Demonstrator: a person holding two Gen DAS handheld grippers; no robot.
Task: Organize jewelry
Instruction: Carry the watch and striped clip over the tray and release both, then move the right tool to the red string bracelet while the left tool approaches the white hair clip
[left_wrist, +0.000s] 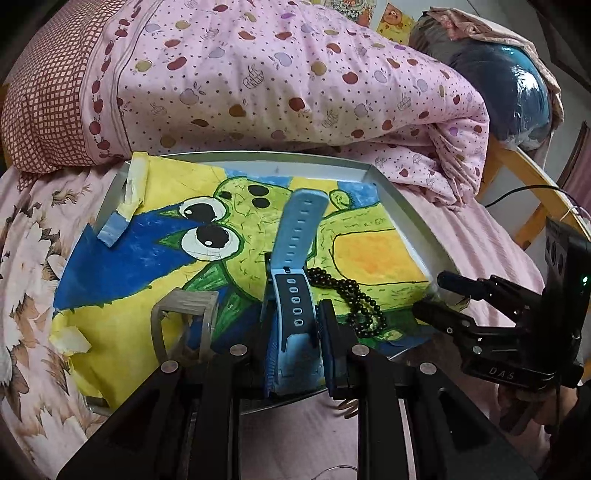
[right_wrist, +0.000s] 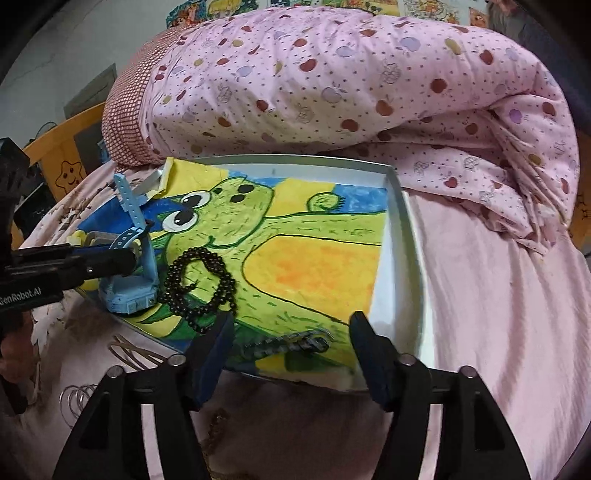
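The blue watch (left_wrist: 291, 314) is pinched between the two fingers of the left gripper (left_wrist: 295, 332). It sits at the near edge of the tray (left_wrist: 402, 210), with its case low and one strap sticking up over the frog drawing (left_wrist: 240, 236) that lines the tray. The jaws are close together and press on the watch from both sides, so it cannot fall. I think it is being set down in the tray, since it is so low there.

Just beside the watch lies a black bead bracelet (right_wrist: 201, 286), curled up on the drawing. It looks like it is already put away.

The right gripper (right_wrist: 291, 332) has its jaws wide apart and holds nothing. Under it, at the near edge of the tray, lies a dark chain bracelet (right_wrist: 291, 343). The gap fits around the chain, but I cannot tell if it is about to grab it or has let it go.

A clear square ring (left_wrist: 184, 325) stands near the left near corner. Some thin metal bangles (right_wrist: 79, 400) lie on the pink bed sheet (right_wrist: 498, 295), outside the tray. They likely go in next.
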